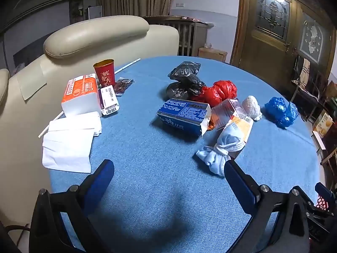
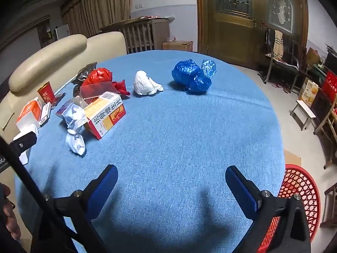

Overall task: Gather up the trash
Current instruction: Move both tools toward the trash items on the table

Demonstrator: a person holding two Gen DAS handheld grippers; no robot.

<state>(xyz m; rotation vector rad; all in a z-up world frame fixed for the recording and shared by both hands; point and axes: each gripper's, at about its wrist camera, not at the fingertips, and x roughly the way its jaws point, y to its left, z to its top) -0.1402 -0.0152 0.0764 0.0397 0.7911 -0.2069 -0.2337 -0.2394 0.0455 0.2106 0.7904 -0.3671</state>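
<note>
Both sets of tongs hovered over the blue table (image 1: 147, 126), tilted downward. The left gripper (image 1: 168, 168) stood spread wide with nothing between its blue pads, the knotted face mask (image 1: 221, 149) just beyond its right finger. The right gripper (image 2: 171, 175) gaped equally wide and empty, well short of the blue bag (image 2: 191, 77) and white wad (image 2: 145, 83). A red basket (image 2: 299, 191) sat beside the table's edge.

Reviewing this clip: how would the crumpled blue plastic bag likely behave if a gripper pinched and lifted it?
The crumpled blue plastic bag looks thin and wrinkled, so it would probably squash between the fingers rather than resist. It seems light for its bulk. Its glossy film may slip, and a loose flap might trail.
</note>
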